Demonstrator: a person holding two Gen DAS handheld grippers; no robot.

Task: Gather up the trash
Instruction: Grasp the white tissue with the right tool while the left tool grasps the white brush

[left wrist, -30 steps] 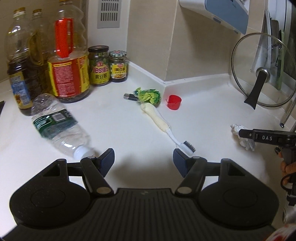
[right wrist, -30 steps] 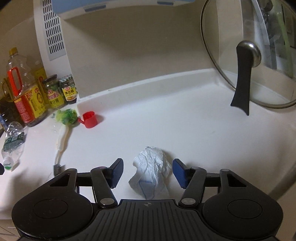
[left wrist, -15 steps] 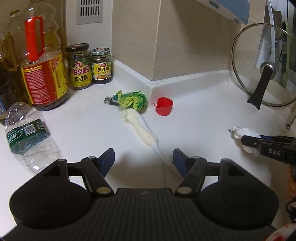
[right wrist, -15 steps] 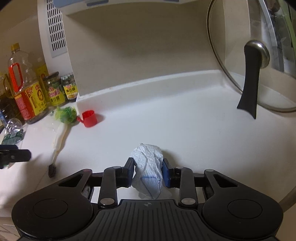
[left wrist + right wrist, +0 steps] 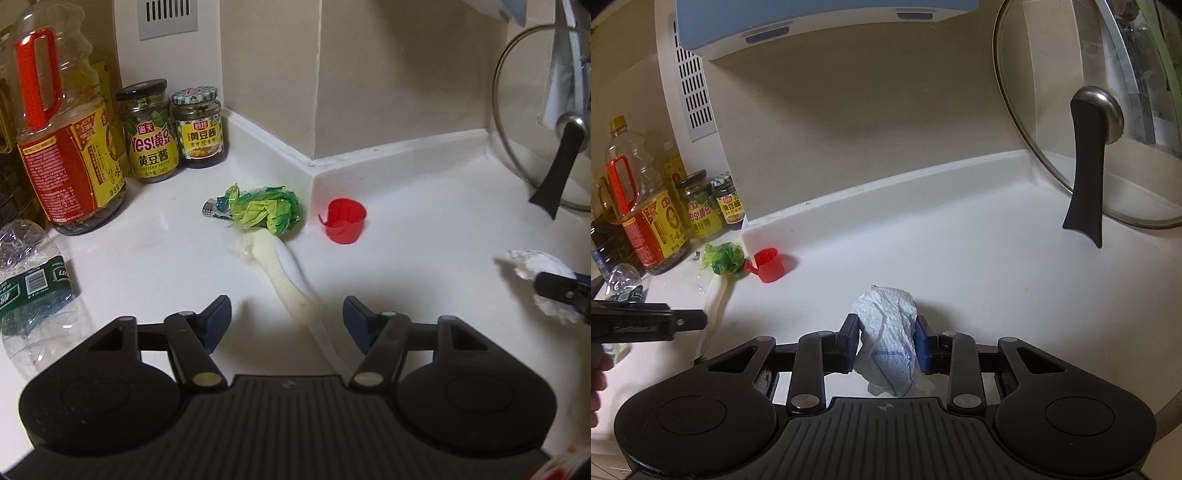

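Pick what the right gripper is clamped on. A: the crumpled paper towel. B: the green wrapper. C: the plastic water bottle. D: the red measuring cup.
A: the right gripper has both blue pads pressed against the crumpled paper towel.

We take this for a home kitchen — a white countertop (image 5: 406,240) running into a beige wall corner. Cooking oil bottles (image 5: 62,122) and two soybean paste jars (image 5: 153,133) stand against the wall. A glass pot lid (image 5: 1082,122) with a black handle leans upright at the right. A red measuring cup (image 5: 345,220) and a dish brush (image 5: 291,273) lie on the counter — a pale blue appliance (image 5: 820,22) hangs overhead, likely a range hood.
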